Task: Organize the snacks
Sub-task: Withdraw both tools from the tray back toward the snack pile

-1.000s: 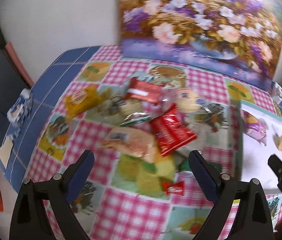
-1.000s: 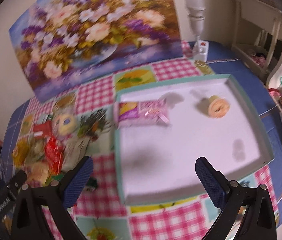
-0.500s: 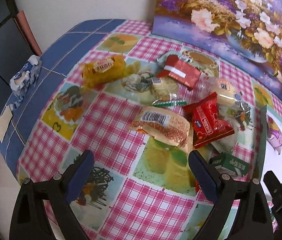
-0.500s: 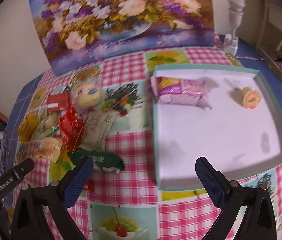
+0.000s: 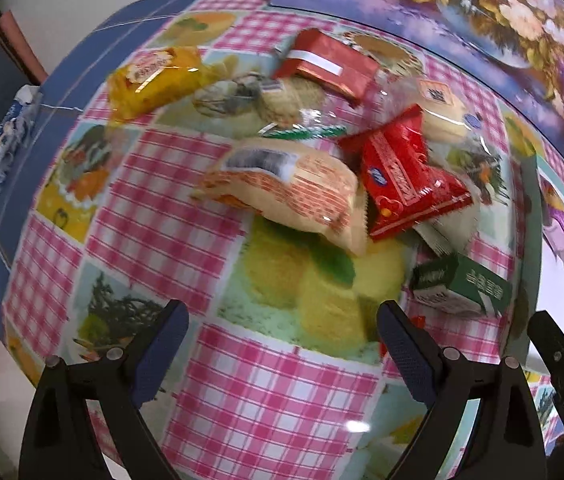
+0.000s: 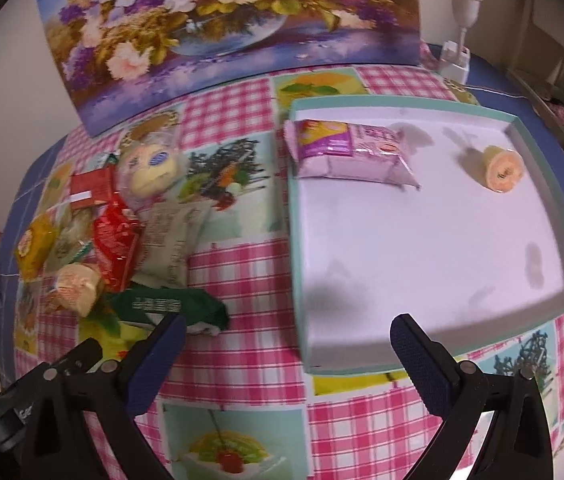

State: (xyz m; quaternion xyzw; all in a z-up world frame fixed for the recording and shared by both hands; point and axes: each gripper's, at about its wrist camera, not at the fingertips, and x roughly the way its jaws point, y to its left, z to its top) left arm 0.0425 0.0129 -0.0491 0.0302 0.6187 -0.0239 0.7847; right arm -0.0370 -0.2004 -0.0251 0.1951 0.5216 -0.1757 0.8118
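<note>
A heap of snacks lies on the checked tablecloth: a beige brick-print pack (image 5: pixel 286 192), a red pouch (image 5: pixel 406 176), a red bar (image 5: pixel 326 64), a yellow pack (image 5: pixel 154 76) and a green carton (image 5: pixel 462 286). My left gripper (image 5: pixel 282 344) hovers open just short of the beige pack, holding nothing. The white tray with a teal rim (image 6: pixel 538 168) holds a pink pack (image 6: pixel 350 152) and a small orange cup (image 6: pixel 502 168). My right gripper (image 6: pixel 286 356) is open and empty above the tray's near left corner. The green carton (image 6: pixel 170 308) sits by its left finger.
A flower painting (image 6: pixel 226 20) leans on the wall behind the table. A white lamp (image 6: pixel 462 20) stands at the back right. Crumpled blue-white paper (image 5: pixel 6 128) lies at the table's left edge. Chairs stand off to the right.
My left gripper has moved in closer to the snack heap. My right gripper has swung left, bringing the heap and tray's left edge into view. Both stayed open.
</note>
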